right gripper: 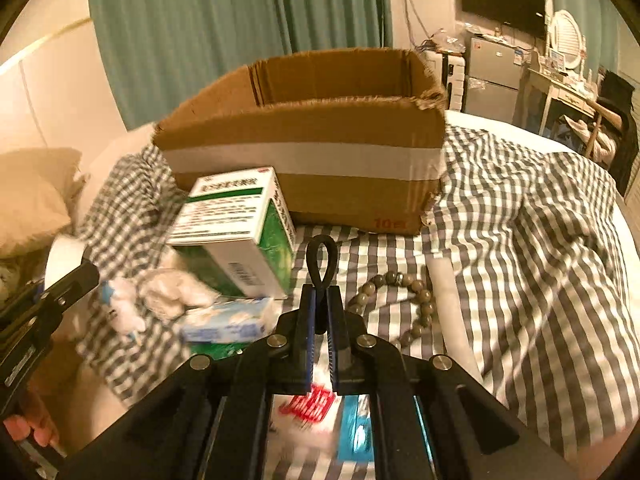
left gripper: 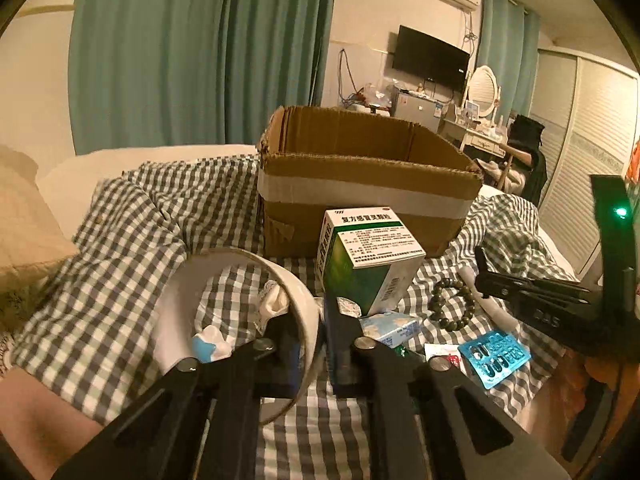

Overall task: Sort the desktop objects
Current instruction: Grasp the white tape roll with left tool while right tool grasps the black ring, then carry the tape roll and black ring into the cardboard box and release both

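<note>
My left gripper (left gripper: 310,332) is shut on the rim of a white bowl (left gripper: 236,312), tilted on its side above the checked cloth. My right gripper (right gripper: 320,308) is shut on a black hair tie (right gripper: 321,260) that sticks up between the fingers. An open cardboard box (left gripper: 360,176) stands behind, also in the right wrist view (right gripper: 312,136). A green and white medicine box (left gripper: 368,256) leans in front of it. A bead bracelet (left gripper: 452,300), a blue blister pack (left gripper: 494,356) and a small blue carton (left gripper: 390,330) lie on the cloth.
Crumpled tissues (right gripper: 172,288) and a blue and white wrapper (left gripper: 210,344) lie near the bowl. A white tube (right gripper: 452,300) lies by the bracelet. A red and white packet (right gripper: 312,404) sits under my right gripper. A pillow (left gripper: 24,224) is at far left.
</note>
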Demonstrator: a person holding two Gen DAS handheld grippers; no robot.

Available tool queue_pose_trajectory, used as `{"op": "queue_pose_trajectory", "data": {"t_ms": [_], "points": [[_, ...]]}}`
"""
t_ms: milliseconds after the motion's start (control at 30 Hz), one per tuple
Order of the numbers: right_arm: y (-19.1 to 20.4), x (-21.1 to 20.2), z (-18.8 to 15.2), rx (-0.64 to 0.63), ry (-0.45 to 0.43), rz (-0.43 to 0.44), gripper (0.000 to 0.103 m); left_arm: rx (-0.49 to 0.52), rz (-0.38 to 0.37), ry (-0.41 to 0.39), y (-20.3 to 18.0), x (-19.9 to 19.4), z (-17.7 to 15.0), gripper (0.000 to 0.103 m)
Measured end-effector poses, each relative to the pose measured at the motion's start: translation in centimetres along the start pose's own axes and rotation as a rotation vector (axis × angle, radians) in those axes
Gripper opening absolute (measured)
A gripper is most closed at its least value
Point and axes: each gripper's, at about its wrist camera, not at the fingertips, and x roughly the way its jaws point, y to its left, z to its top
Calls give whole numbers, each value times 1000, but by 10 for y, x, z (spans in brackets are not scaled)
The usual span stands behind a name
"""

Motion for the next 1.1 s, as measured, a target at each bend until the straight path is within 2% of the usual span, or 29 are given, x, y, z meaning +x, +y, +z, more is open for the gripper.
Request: {"op": "queue_pose_trajectory", "data": {"t_ms": [100, 267, 367, 533, 767, 967, 1100], "points": [[10, -13, -2, -1, -17, 1, 5, 2, -9, 6, -1, -6, 0, 7], [5, -27, -11, 27, -22, -5, 5, -33, 32, 99, 2, 11, -19, 7], [1, -29, -18, 42, -10, -6, 5, -56, 78, 158, 10, 27, -33, 11], [-2, -21, -20, 53, 8, 2, 5, -104, 79, 198, 26, 41, -48, 10], [9, -23, -14, 35, -5, 43, 5, -99, 33, 104, 23, 16, -28, 8], [21, -48, 7, 8, -76, 90, 5, -53, -8, -15, 9, -14, 14, 8], [30, -65, 24, -17, -123, 111, 5, 8, -19, -53, -8, -24, 47, 8]]}}
